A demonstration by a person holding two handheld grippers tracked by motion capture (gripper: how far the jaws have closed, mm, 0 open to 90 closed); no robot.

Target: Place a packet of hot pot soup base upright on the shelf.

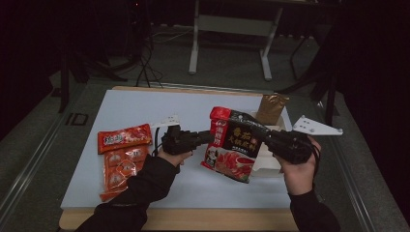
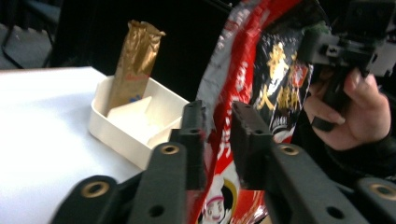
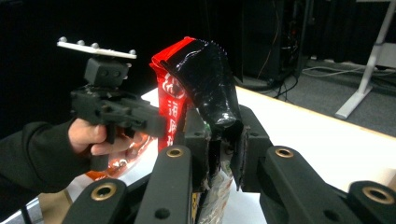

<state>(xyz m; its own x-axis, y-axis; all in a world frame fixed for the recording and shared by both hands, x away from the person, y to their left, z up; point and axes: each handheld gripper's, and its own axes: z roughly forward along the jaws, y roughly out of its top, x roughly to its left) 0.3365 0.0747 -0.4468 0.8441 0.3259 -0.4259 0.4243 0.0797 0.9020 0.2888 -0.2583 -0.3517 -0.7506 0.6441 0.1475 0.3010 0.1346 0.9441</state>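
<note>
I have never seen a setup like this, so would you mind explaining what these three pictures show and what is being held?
There is no robot arm here: a person holds a hand-held two-jaw gripper in each hand. The high view looks down on a white table from above the person's side. The other two pictures come from cameras riding on the grippers, looking along their black jaws.

The left gripper and the right gripper have a red-and-black food pouch between them, lifted off the table. The right gripper's jaws pinch its crumpled edge; the left gripper's jaws stand on either side of its other edge with a small gap.

On the table lie orange snack packets at the left and a white tray with a gold packet standing in it.
</note>
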